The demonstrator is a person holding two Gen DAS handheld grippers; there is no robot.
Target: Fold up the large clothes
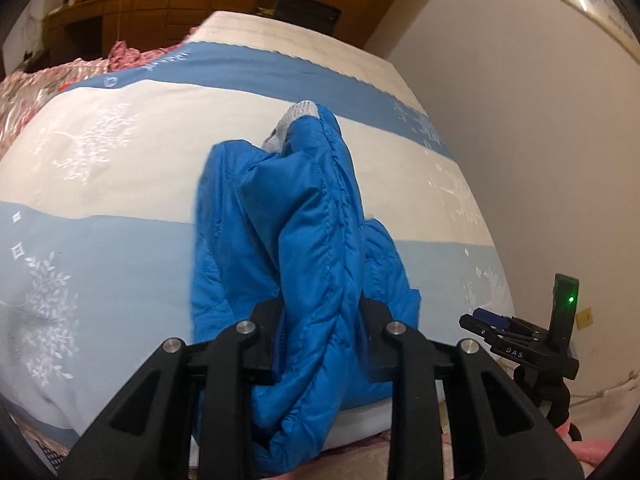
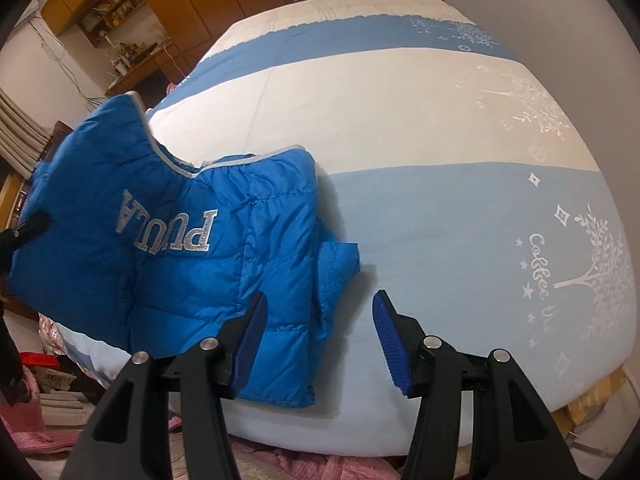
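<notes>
Blue puffy jacket [image 1: 316, 240] is pinched and lifted off the bed [image 2: 400, 120] by the left gripper [image 1: 320, 344], probably to fold it, while the right gripper [image 2: 320, 340] is held half open, empty.

Both cams sit right behind their own fingers, angled steeply down at the bed [image 1: 120, 152]. Left one is jammed close against the blue vest [image 1: 316, 248], which fills the centre ahead. Right one looks across open bedspread, vest [image 2: 192, 248] off to its left. Shared: vest, bed [image 2: 400, 120], wardrobe behind.
</notes>
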